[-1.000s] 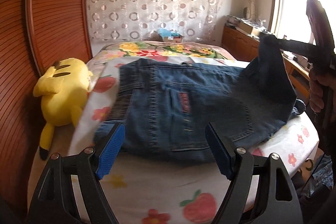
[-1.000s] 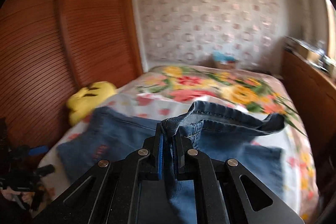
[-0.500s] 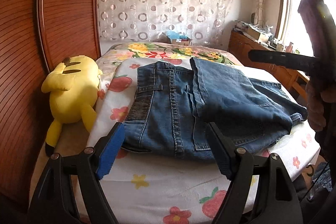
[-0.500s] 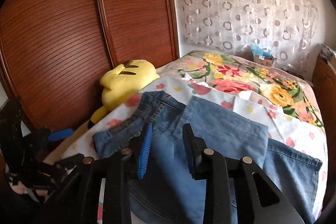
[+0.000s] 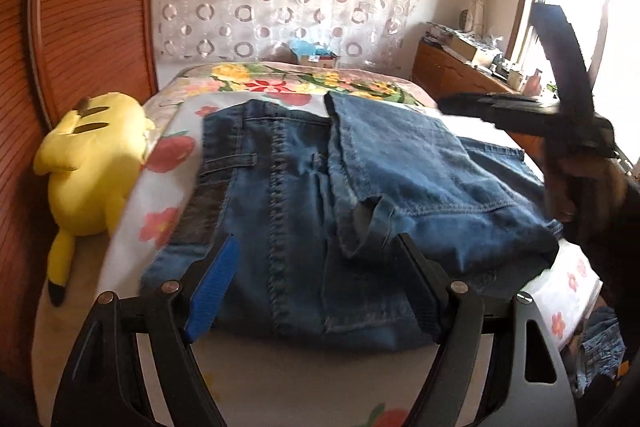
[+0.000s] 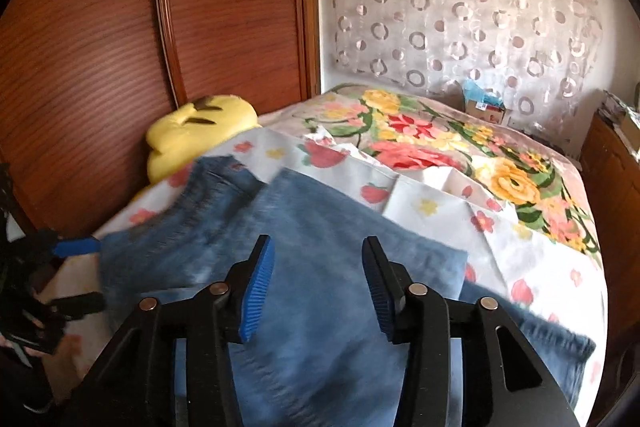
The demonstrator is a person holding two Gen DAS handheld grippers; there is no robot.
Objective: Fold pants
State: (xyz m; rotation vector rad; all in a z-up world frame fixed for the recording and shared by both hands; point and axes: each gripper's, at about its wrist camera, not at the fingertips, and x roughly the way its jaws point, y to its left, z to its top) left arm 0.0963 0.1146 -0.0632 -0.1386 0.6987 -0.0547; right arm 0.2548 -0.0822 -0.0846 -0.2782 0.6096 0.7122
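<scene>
Left wrist view: jeans [image 5: 288,211] lying flat on the bed [image 5: 256,379], leg end now folded over on top of the seat instead of dangling in the air like a second ago. So one fold down, probably one more to go to get a tidy bundle. Left gripper [image 5: 316,287] wide open, nothing between the pads, hanging just over the near edge of the denim. Right gripper [image 5: 516,107] visible off to the right, clear of the cloth. Count here: one pair of jeans, one yellow plush toy [image 5: 92,163] beside them, two grippers.

Right wrist view: right gripper [image 6: 318,287] let go — jaws just been opening, half spread now, nothing pinched between them, only the folded leg [image 6: 344,259] lying below. Was clamped on the hem a second ago, so the drop is done. Left gripper [image 6: 76,247] peeking in at the left edge. Count: same single pair of jeans, one plush toy [image 6: 192,131], one small box [image 6: 486,111] by the far wall.
</scene>
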